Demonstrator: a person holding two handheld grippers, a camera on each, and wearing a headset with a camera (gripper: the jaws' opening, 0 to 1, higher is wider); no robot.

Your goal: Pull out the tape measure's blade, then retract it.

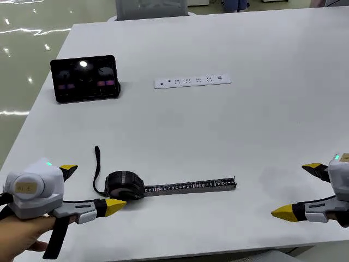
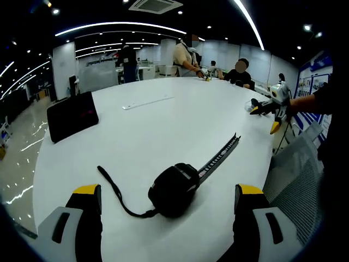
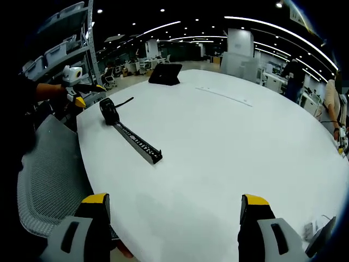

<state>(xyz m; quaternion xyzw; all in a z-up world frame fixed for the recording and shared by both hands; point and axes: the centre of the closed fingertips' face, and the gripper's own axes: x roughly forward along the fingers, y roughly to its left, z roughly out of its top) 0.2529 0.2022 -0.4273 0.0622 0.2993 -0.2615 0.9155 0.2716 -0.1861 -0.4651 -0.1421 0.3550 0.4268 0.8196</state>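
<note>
Head view: a rounded matte-black tape measure (image 1: pixel 124 184) lies on the smooth white worktop (image 1: pixel 218 125), just beyond the left gripper (image 1: pixel 92 186), whose fingers are spread and empty. Its flat ruled blade (image 1: pixel 191 186) reaches toward the right gripper (image 1: pixel 295 189), fingers also parted, well apart from it. Left gripper view: the tape measure sits centred between the fingers. Right gripper view: bare worktop lies ahead of the fingers, its curved edge near.

My head camera looking down from the near edge of the worktop (image 1: pixel 218 125), camera on my left gripper (image 1: pixel 92 186) low and close behind the tape measure (image 2: pixel 174 188), right gripper (image 1: pixel 296 188) camera farther off at the blade (image 3: pixel 139 144) end, all sharing it
</note>
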